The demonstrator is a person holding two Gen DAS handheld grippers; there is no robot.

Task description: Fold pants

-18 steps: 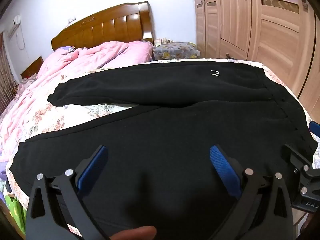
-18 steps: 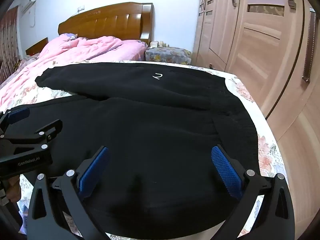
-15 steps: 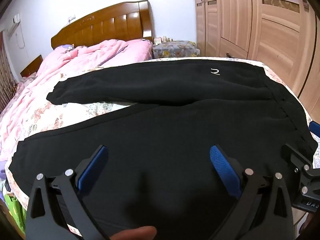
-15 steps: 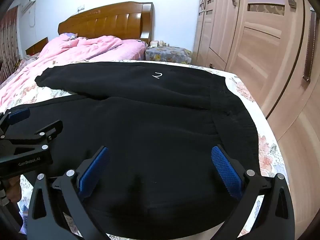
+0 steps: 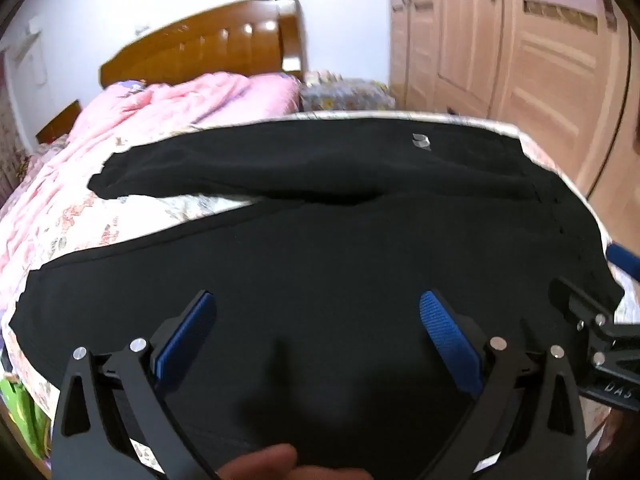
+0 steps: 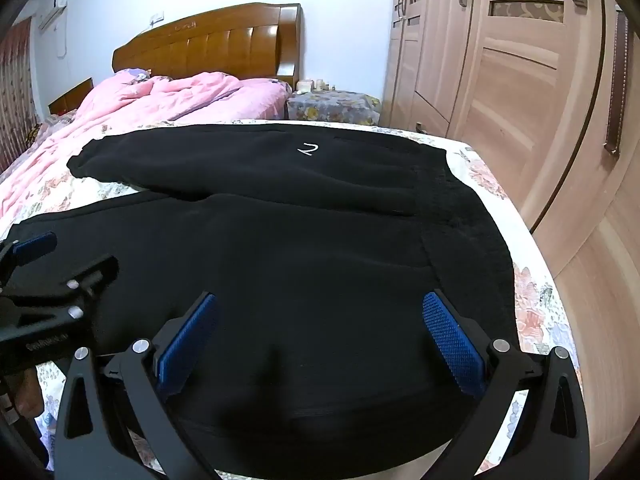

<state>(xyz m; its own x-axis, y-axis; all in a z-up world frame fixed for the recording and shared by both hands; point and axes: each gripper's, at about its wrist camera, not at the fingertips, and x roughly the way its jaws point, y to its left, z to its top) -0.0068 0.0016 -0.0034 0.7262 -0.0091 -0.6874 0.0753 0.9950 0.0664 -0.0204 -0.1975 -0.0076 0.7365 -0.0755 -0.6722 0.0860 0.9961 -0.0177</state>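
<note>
Black pants (image 5: 320, 248) lie spread flat on the bed, both legs running left and the waistband at the right; they also show in the right wrist view (image 6: 300, 240), with a small white logo (image 6: 307, 149) on the far leg. My left gripper (image 5: 318, 320) is open and empty, hovering over the near leg. My right gripper (image 6: 320, 324) is open and empty, over the near hip area close to the waistband (image 6: 468, 232). Each gripper shows at the edge of the other's view.
A pink quilt (image 6: 160, 96) is heaped at the head of the bed below a wooden headboard (image 6: 208, 44). A wardrobe (image 6: 520, 60) stands close along the bed's right side. A floral-covered nightstand (image 6: 332, 106) sits in the far corner. The floral sheet (image 6: 536, 312) borders the pants.
The left gripper has shifted slightly, with motion blur in its view. The right gripper and the pants have not visibly moved.
</note>
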